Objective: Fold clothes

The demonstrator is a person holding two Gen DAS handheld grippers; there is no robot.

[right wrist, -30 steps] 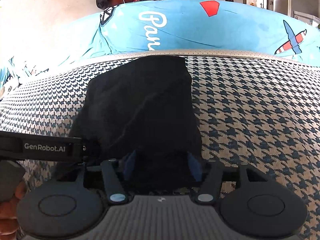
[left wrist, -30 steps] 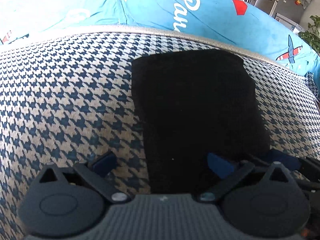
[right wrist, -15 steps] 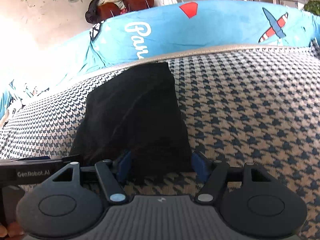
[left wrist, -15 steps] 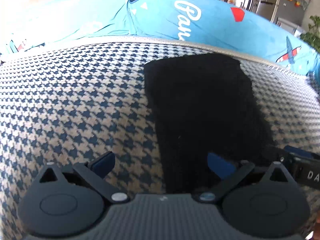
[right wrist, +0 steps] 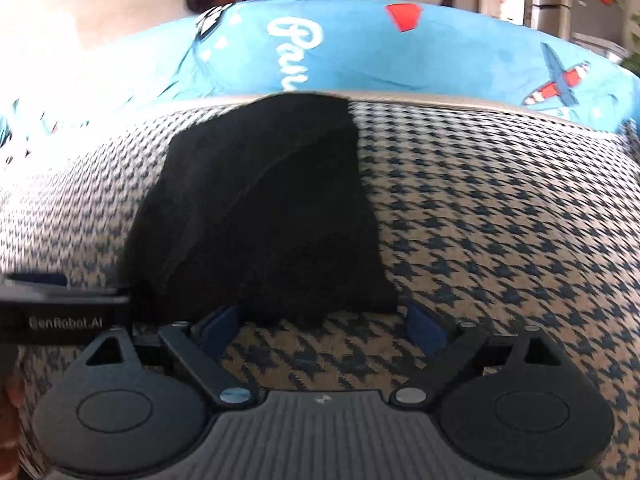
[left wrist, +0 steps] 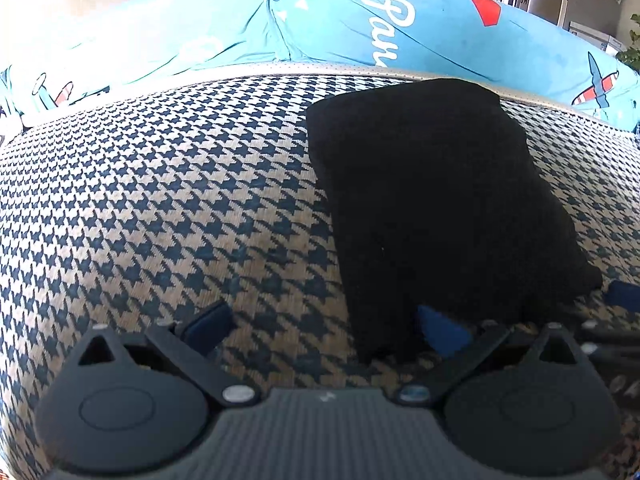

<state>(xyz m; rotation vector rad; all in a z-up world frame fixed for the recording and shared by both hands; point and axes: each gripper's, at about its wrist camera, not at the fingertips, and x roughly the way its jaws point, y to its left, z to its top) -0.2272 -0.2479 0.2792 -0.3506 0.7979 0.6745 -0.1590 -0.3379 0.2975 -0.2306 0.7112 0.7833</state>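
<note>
A folded black garment (left wrist: 432, 184) lies flat on the houndstooth cushion (left wrist: 160, 200), reaching to its far edge. My left gripper (left wrist: 324, 328) stands open at the garment's near left corner; its right fingertip (left wrist: 440, 330) is by the hem and its left one rests over bare cushion. In the right wrist view the same garment (right wrist: 264, 208) lies just beyond my right gripper (right wrist: 320, 324), whose jaws are opening wide with only cushion and the garment's near hem between them, pads apart from the cloth. The left gripper's arm (right wrist: 64, 312) shows at the left edge.
A bright blue printed sheet (left wrist: 360, 20) covers the rise behind the cushion. Bare houndstooth fabric (right wrist: 500, 220) spreads right of the garment. A fridge (right wrist: 560, 0), chairs and a plant stand far behind. A person's fingers (right wrist: 10, 400) show at the left edge.
My right gripper has let go of the garment's near hem and spread its jaws, drawing back a little. My left gripper has shifted left, so the garment now sits further right in its view.
</note>
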